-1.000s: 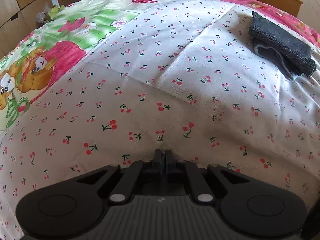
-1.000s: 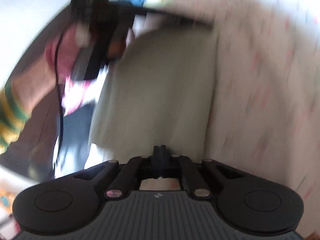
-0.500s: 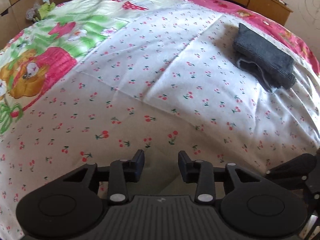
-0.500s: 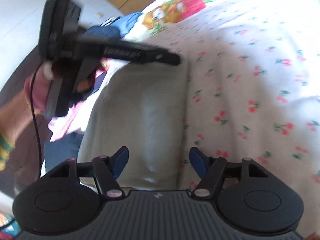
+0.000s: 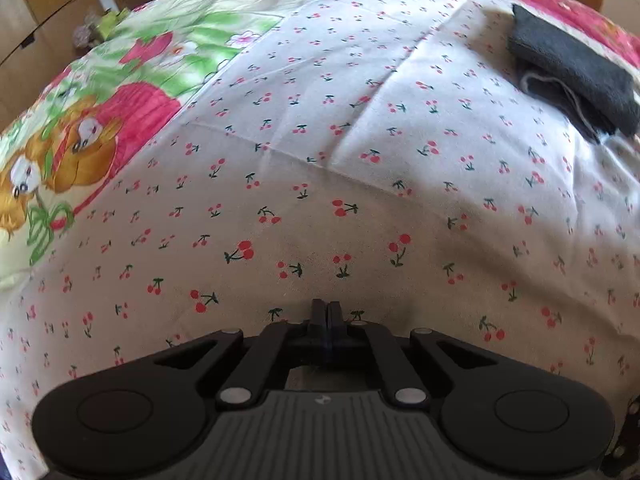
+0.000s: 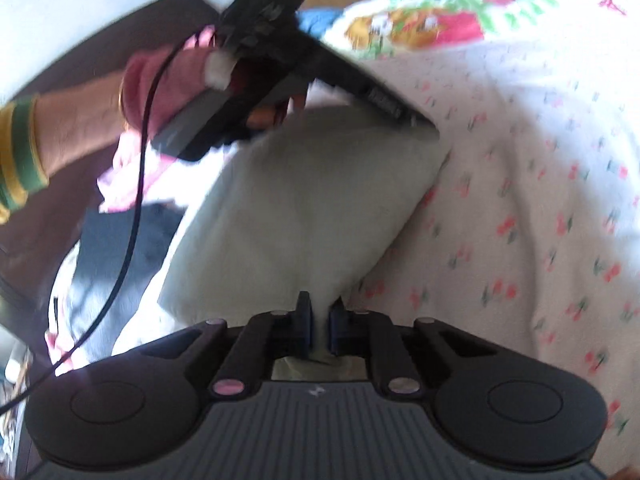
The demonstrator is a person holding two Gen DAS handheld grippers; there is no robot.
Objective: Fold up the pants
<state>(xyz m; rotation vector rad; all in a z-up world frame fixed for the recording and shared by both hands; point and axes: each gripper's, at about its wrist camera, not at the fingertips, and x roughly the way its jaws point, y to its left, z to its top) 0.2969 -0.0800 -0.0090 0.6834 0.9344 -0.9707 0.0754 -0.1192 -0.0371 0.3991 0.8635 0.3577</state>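
My right gripper (image 6: 319,328) has just been closing and pinches one pale pants (image 6: 304,216) fold; left gripper (image 5: 326,316) closed; one dark folded cloth (image 5: 572,80) at two o'clock.

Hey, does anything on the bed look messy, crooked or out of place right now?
Nothing really stands out. The pale pants hang pinched at two corners by the left gripper and right gripper; a dark folded garment lies neatly on the cherry-print sheet.

The middle of the bed (image 5: 360,128) is open, with only flat cherry-print sheet there. A folded dark cloth (image 5: 572,76) lies far right near the edge. On the near side, the pale pants (image 6: 304,208) and the left gripper (image 6: 428,128) above them stand in the way.
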